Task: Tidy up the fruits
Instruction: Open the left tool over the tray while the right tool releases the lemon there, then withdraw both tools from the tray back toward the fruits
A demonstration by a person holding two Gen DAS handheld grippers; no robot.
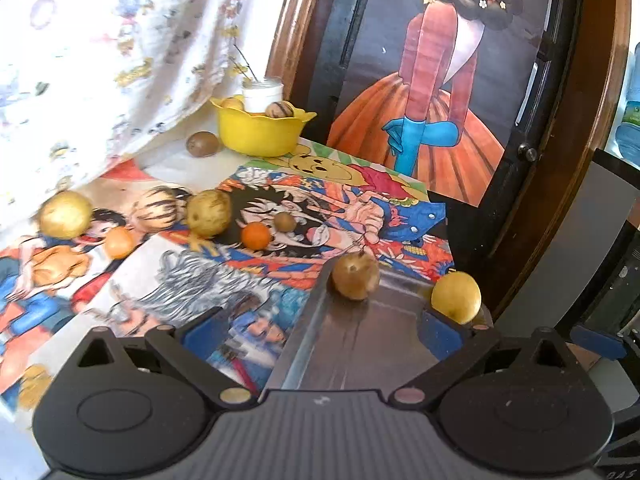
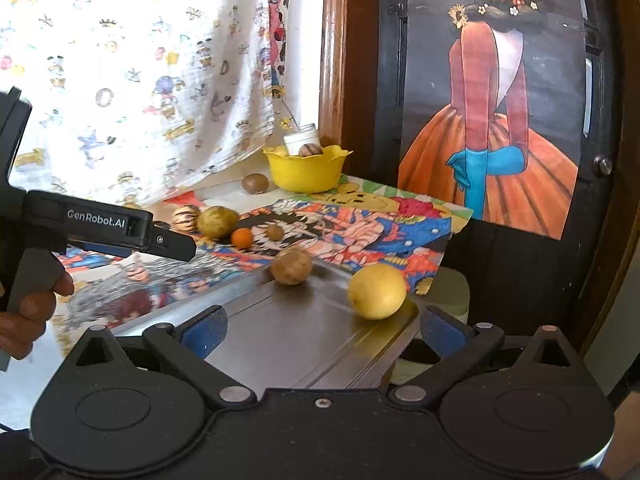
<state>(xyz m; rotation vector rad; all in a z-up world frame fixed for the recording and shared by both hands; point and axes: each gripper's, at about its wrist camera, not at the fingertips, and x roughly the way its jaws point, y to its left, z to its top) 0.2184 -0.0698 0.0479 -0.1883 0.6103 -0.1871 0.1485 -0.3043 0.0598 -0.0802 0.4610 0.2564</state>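
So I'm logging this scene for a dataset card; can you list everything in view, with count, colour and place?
metal tray: 1, silver, near edge of table
brown fruit: 1, tray's far corner
yellow fruit: 1, tray's right side
yellow bowl: 1, far end, holding a striped fruit and a yellow one
white jar: 1, behind the bowl
loose fruits: about eight, brown, yellow-green, striped, orange, on the cartoon cloth
cartoon cloth: 1, multicoloured, covering table
curtain: 1, white, printed, left
painting: 1, woman in orange skirt, right
left gripper: open, over tray
right gripper: open, over tray
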